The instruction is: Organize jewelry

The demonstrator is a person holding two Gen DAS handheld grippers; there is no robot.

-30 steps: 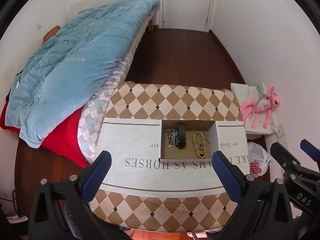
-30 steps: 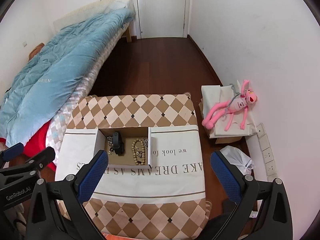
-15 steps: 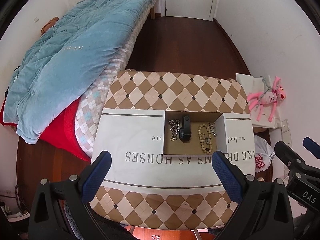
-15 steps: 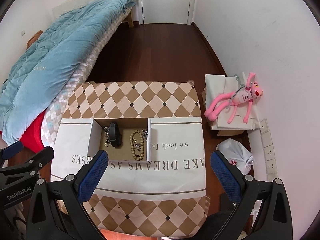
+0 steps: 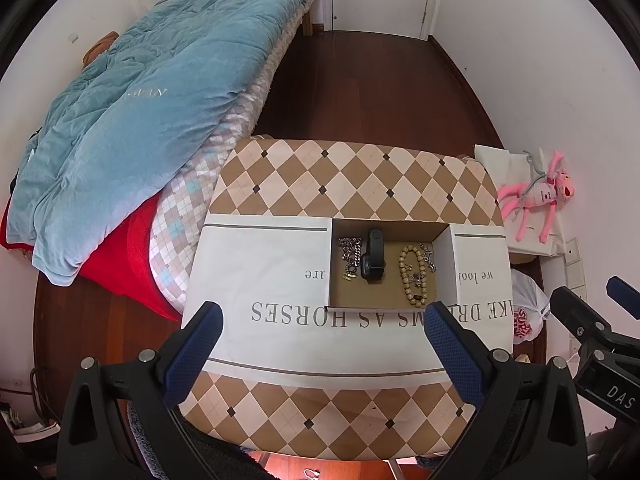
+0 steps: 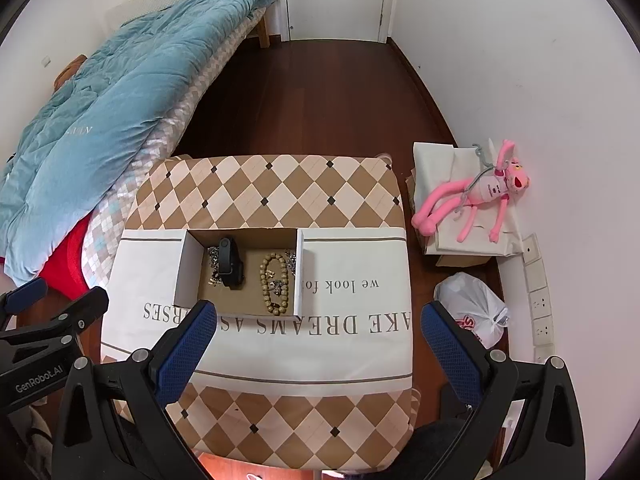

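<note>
We are finding both cameras tilting down toward the table (image 5: 280, 360) since a second ago. The left gripper (image 5: 322, 346) and right gripper (image 6: 318, 344) are hanging spread and empty; the bead bracelet (image 5: 412, 276), chains (image 5: 350, 258) and black watch (image 5: 373, 256) are lying unmoved in the cardboard box (image 5: 444, 268).

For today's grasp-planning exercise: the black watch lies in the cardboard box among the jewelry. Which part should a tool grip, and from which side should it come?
Grip the black watch across its narrow strap, coming straight down from above. It lies flat on the box floor, so the walls block a sideways approach. The silver chain on one side and the bead bracelet on the other leave small gaps for the fingers. This is probably the safest hold.
</note>
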